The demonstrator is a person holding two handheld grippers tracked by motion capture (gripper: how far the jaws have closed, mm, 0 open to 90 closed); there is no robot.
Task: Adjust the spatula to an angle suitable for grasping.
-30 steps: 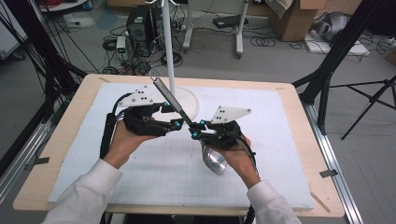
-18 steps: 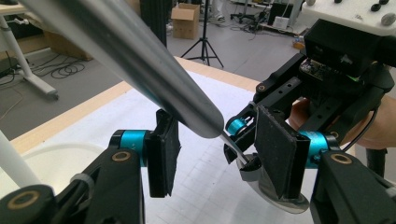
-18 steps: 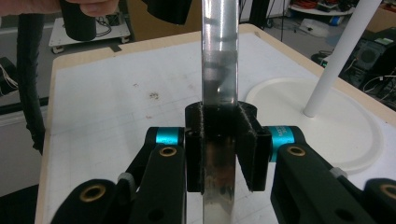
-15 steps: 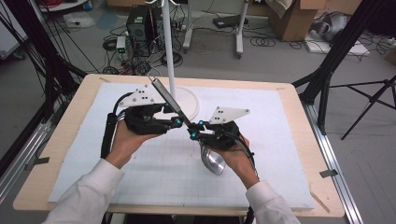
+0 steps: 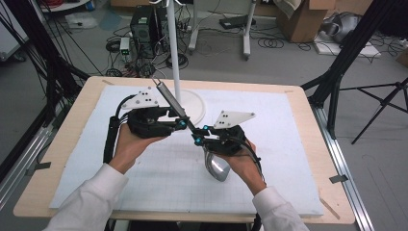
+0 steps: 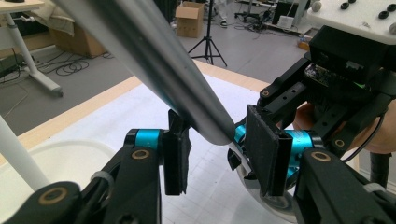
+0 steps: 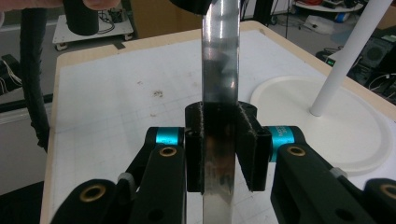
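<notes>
Mainly, utensil: a long steel ladle or big spoon (image 5: 217,166) is held above the middle of the table (image 5: 298,144), bowl toward the near edge, handle rising toward the far edge beside the white stand (image 5: 174,53).
Right gripper (image 5: 198,134): pinches the flat handle between its pads, probably to carry the weight.
Left gripper (image 5: 180,124): spread, one jaw on each side of the handle, the left pad seems to touch; I judge it is ready to take hold higher up.
Change: almost nothing, both grippers and the utensil stay where they were a second ago.
</notes>
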